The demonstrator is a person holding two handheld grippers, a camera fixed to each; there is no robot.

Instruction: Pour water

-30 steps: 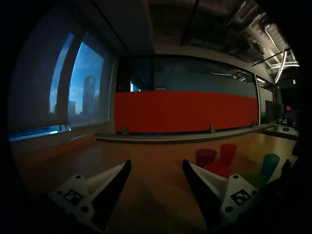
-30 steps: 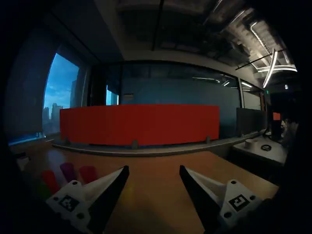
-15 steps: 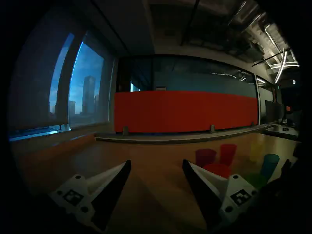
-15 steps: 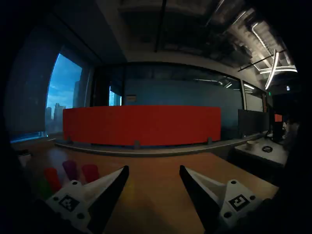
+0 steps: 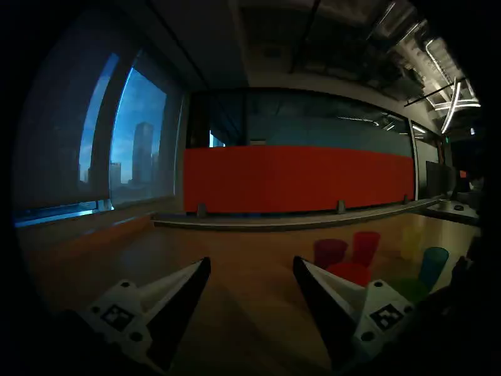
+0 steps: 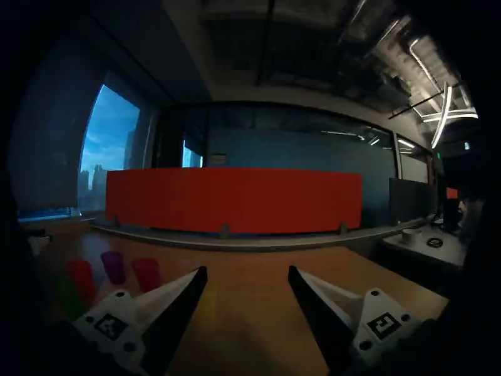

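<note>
A cluster of plastic cups stands on the wooden table at the right of the left gripper view: a dark red cup (image 5: 329, 252), a red cup (image 5: 366, 247), a low red one (image 5: 351, 272), a yellowish cup (image 5: 413, 242), a teal cup (image 5: 433, 266) and a green one (image 5: 410, 289). My left gripper (image 5: 250, 269) is open over bare table, left of the cups. In the right gripper view, a red cup (image 6: 82, 280), a purple cup (image 6: 114, 266) and another red cup (image 6: 146, 274) stand at the lower left. My right gripper (image 6: 245, 279) is open, to their right, holding nothing.
A long red partition (image 5: 300, 178) runs along the table's far edge. Windows (image 5: 134, 144) are at the left. A neighbouring desk (image 6: 426, 241) with small objects sits at the right of the right gripper view. The room is dim.
The right gripper view has shifted a little, so the cups at its lower left sit slightly farther right and higher. The left gripper has stayed still.
</note>
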